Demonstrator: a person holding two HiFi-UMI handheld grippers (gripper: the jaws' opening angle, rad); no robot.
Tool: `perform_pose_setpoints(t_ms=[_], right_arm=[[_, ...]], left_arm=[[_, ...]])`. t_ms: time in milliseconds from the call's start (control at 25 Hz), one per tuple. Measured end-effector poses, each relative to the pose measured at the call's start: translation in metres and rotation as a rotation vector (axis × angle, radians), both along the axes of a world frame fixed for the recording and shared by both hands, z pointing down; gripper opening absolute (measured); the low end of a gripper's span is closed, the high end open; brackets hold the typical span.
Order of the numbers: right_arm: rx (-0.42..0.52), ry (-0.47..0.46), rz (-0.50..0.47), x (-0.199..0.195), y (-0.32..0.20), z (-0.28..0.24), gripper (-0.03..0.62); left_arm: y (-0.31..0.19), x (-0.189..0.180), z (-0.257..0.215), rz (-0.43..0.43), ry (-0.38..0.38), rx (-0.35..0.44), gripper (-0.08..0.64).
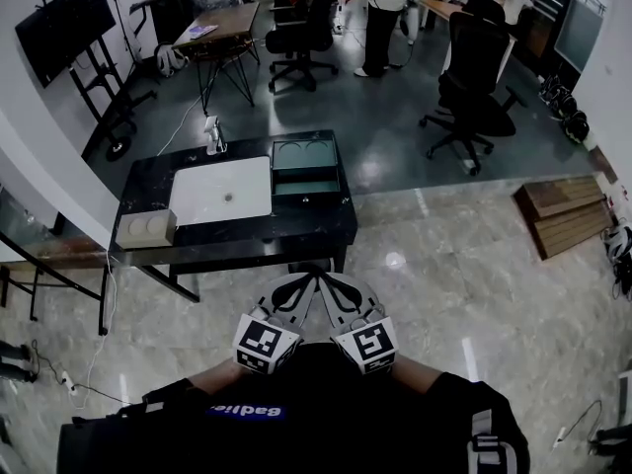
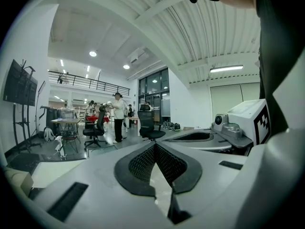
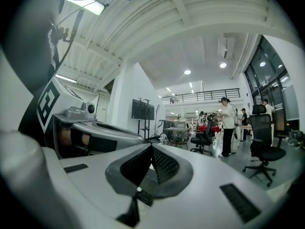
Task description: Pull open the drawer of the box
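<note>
Box (image 1: 306, 169) is dark green and sits toward the right end of the black table (image 1: 326, 227), just beside a white board (image 1: 221, 191). Its top has two round recesses, and there's a small pale knob on the near face. It's too small in the head view for us to tell whether the drawer is out. We can't make it out in either gripper view. Left gripper (image 2: 155, 147) and right gripper (image 3: 151, 148) are both closed tight on nothing, held at our chest, well apart from the box.
</note>
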State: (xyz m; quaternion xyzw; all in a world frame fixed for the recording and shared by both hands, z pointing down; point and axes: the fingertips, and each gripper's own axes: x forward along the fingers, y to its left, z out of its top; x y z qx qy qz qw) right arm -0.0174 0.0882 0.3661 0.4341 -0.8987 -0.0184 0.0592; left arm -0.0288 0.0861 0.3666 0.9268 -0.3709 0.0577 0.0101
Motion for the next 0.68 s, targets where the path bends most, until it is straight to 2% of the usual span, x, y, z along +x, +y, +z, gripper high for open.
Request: perform_pose_setpoints(t_ms=[680], right_arm=[[-0.004, -0.002, 0.009, -0.011, 0.001, -0.001, 0.0]], left_arm=[[0.002, -0.013, -0.001, 0.009, -0.009, 0.0, 0.0]])
